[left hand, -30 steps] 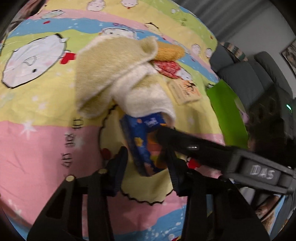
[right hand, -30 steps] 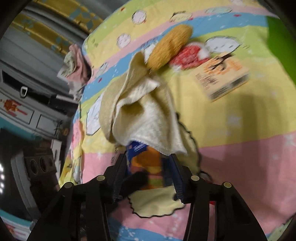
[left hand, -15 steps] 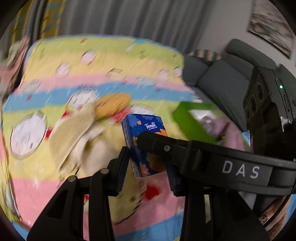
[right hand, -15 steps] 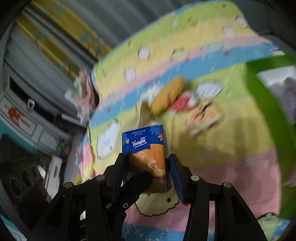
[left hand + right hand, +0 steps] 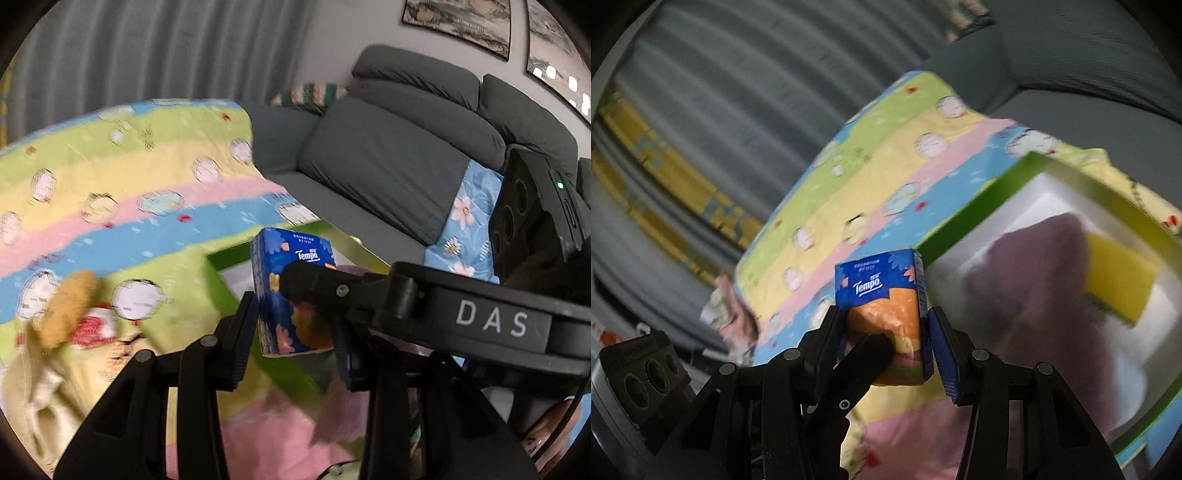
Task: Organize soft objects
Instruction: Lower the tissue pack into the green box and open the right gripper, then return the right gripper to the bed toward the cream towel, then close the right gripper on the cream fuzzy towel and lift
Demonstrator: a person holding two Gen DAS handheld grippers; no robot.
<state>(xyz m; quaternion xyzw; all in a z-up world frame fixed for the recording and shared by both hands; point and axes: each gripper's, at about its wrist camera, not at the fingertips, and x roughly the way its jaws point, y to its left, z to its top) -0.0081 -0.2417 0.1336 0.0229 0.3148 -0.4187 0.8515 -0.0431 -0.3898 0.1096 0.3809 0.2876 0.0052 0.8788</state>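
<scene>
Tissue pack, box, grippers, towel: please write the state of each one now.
Tissue pack: lifted off the blanket, held from two sides.
Left gripper: shut on the tissue pack.
Right gripper: shut on the tissue pack.
Green box: open, holding a purple cloth and a yellow sponge.
Towel: crumpled on the blanket.

Blue-orange Tempo tissue pack (image 5: 882, 317) held upright above striped blanket (image 5: 871, 192).

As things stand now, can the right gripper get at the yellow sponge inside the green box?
Probably not yet. The right gripper is shut on the Tempo tissue pack, which the left gripper also clamps. The yellow sponge lies uncovered in the green box, so only the occupied jaws block it.
</scene>
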